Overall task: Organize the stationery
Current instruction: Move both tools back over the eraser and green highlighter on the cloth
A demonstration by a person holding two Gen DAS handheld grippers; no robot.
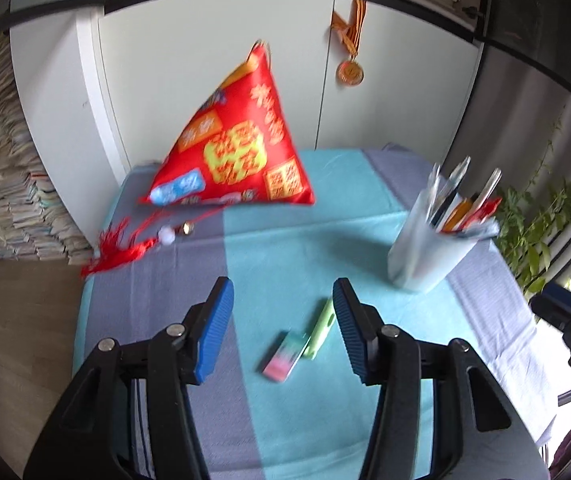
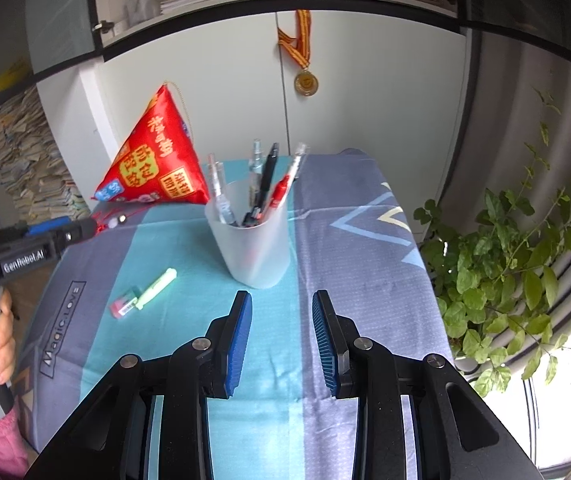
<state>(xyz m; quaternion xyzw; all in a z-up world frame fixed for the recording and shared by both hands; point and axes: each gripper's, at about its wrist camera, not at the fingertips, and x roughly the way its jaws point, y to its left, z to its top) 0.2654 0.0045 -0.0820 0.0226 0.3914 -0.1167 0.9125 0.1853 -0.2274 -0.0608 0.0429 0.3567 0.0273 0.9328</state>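
A frosted pen cup (image 1: 425,252) (image 2: 253,252) holding several pens stands on the blue and teal tablecloth (image 1: 285,240). A light green highlighter (image 1: 321,328) (image 2: 157,288) and a pink and teal eraser (image 1: 283,356) (image 2: 125,302) lie side by side on the cloth. My left gripper (image 1: 283,284) hovers open above them with nothing between its pads; the highlighter lies just inside its right finger. Open and empty, my right gripper (image 2: 282,296) hangs just in front of the cup. The picture from the left wrist is blurred.
A red pyramid-shaped cushion (image 1: 237,148) (image 2: 153,160) with a red tassel (image 1: 117,248) sits at the back left of the table. White cabinet doors with a medal (image 2: 306,82) stand behind. A leafy plant (image 2: 505,260) is off the right edge, and paper stacks (image 1: 5,180) off the left.
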